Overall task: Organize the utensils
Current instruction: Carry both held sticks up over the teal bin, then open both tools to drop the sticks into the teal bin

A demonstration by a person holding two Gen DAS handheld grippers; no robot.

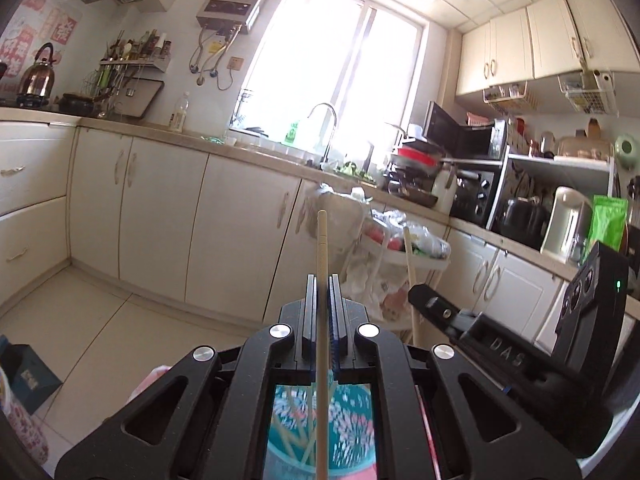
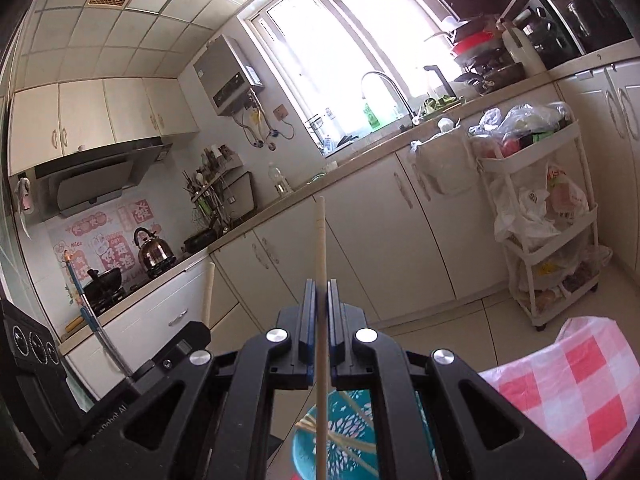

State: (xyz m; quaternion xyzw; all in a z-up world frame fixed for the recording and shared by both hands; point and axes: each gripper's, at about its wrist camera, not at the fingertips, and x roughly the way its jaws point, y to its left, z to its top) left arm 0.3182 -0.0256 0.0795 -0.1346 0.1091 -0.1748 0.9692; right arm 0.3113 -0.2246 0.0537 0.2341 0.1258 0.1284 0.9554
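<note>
My left gripper is shut on a pale wooden chopstick that stands up between its jaws and runs down past them. Below it sits a teal flowered container with more chopsticks inside. In the right wrist view my right gripper is shut on a second chopstick, above the same teal container. Each gripper shows in the other's view: the right one with its chopstick, and the left one with its chopstick. Both point roughly level across the kitchen.
A pink and white checked cloth covers the table at lower right. A white trolley full of plastic bags stands against the cream cabinets. The counter holds a faucet, a kettle and appliances. A blue box sits on the floor.
</note>
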